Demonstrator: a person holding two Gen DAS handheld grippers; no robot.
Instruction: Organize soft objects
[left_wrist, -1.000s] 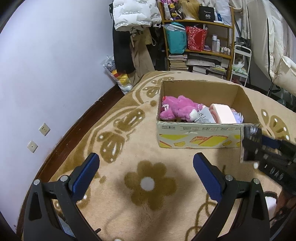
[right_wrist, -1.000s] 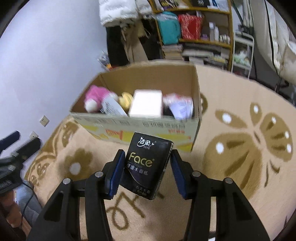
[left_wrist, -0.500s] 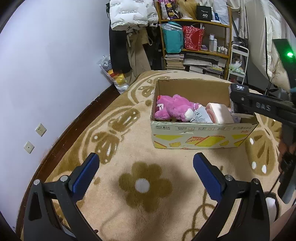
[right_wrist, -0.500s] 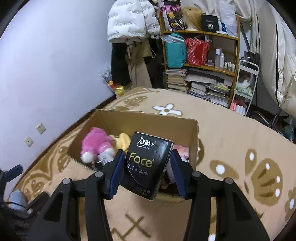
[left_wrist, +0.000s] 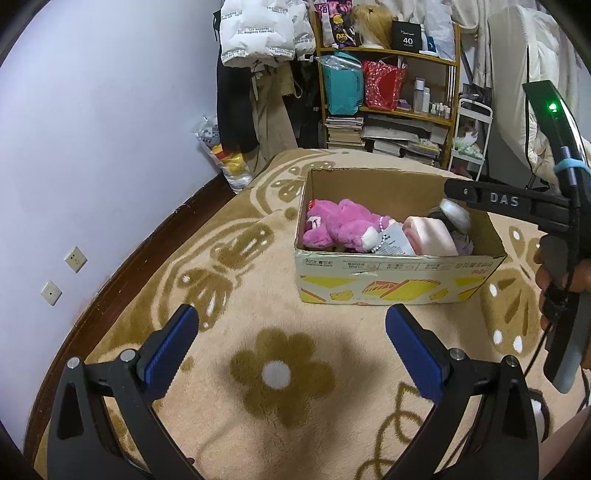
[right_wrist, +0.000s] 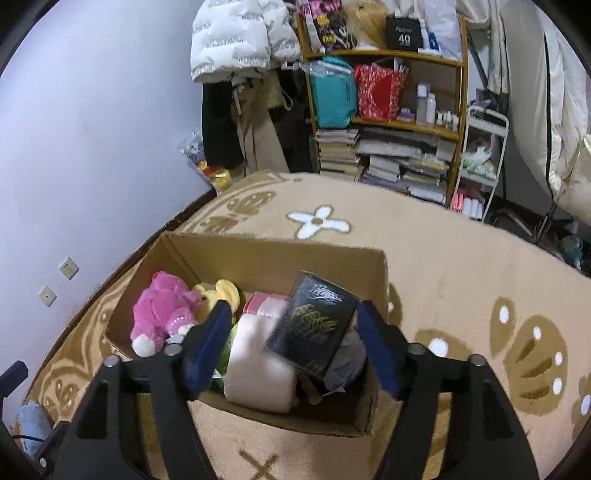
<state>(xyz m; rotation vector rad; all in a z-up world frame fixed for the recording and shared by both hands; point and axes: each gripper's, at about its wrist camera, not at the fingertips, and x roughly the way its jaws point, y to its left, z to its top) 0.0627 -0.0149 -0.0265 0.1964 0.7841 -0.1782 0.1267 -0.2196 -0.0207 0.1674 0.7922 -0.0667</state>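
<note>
Over the box (right_wrist: 258, 258), the right gripper (right_wrist: 295, 343) is opening its jaws, and the black tissue pack (right_wrist: 314, 328), blurred and seemingly free of the pads, drops tilted onto the pink roll (right_wrist: 258, 373). Keep the jaws wide and lift straight up. The left gripper (left_wrist: 291, 347) hangs apart, empty, above the rug (left_wrist: 258, 288).

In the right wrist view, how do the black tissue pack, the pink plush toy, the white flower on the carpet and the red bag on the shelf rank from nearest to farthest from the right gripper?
1. Black tissue pack: between the opening jaws of the right gripper, over the cardboard box.
2. Pink plush toy: left end of the box.
3. White flower: carpet beyond the box.
4. Red bag: back shelf.
</note>
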